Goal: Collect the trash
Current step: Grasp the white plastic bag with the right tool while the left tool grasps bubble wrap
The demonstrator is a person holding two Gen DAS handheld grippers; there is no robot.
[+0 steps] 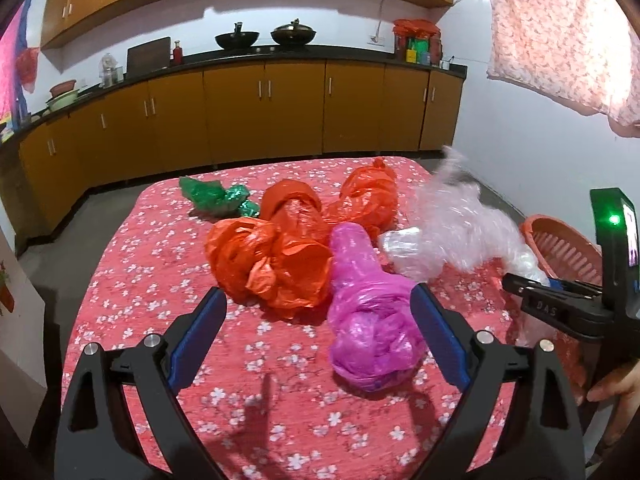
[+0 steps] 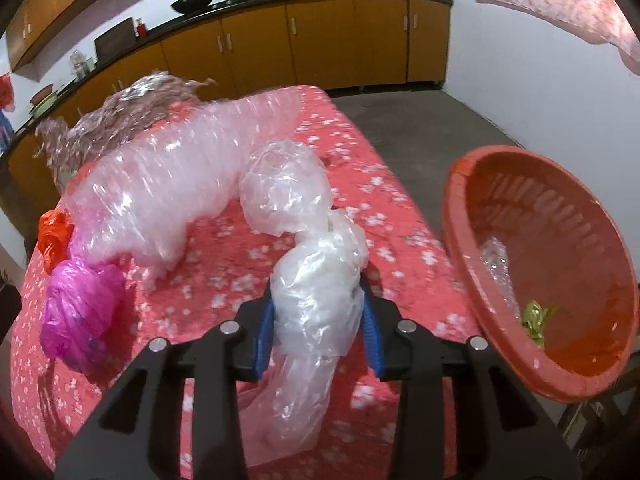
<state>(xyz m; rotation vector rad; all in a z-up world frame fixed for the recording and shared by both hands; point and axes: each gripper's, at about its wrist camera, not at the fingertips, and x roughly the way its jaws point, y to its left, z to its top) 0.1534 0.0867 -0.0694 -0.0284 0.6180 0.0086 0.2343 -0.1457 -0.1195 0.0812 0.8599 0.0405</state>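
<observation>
A clear bag [image 2: 316, 300] is being pinched between the pads of the right gripper [image 2: 318, 320] at lower centre of the right view, over the red cloth [image 2: 400, 208]. The basket [image 2: 460, 216] is sitting at right, a green scrap [image 2: 536, 316] inside. The left gripper [image 1: 318, 308] is being held wide over the cloth, the pink bag [image 1: 368, 308] lying between its fingers, against the right one. 2 orange bags [image 1: 280, 256] are lying beyond.

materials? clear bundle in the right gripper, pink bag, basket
Clear bundle: thin transparent plastic film, glossy; crinkles and glints, cloth shows through it. The right gripper is shut on it.
Pink bag: thin translucent plastic film, shiny; fine wrinkles, twisted neck.
Basket: rigid orange-red moulded plastic, probably; smooth sheen, slotted wall.
</observation>
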